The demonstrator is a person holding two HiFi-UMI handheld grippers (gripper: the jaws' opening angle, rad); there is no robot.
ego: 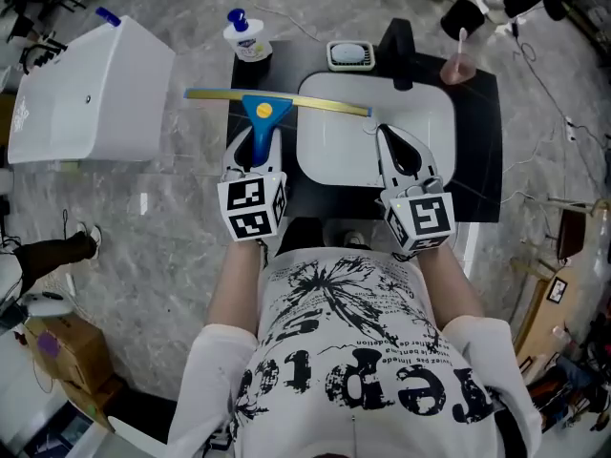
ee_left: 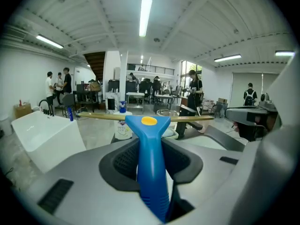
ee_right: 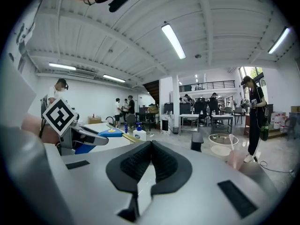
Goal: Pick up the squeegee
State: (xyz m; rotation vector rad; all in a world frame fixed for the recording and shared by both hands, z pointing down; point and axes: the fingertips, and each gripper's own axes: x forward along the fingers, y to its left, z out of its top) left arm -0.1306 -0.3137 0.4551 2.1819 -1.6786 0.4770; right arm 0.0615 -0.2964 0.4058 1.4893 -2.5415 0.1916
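The squeegee (ego: 264, 111) has a blue handle with a yellow dot and a long brass-coloured blade. My left gripper (ego: 256, 153) is shut on its handle and holds it off the black table, blade crosswise and level. In the left gripper view the handle (ee_left: 151, 163) runs up between the dark pads to the blade. My right gripper (ego: 399, 153) hovers over the white sink basin (ego: 334, 156), jaws shut with nothing between them. The right gripper view shows its pads (ee_right: 136, 165) meeting at the tips and the squeegee (ee_right: 110, 132) off to the left.
A black table (ego: 477, 160) bears the white basin, a soap dish (ego: 350, 55), a pump bottle (ego: 247, 36) and a pink cup (ego: 458, 67). A white tub (ego: 91, 93) stands on the floor to the left. Cables lie on the floor at right.
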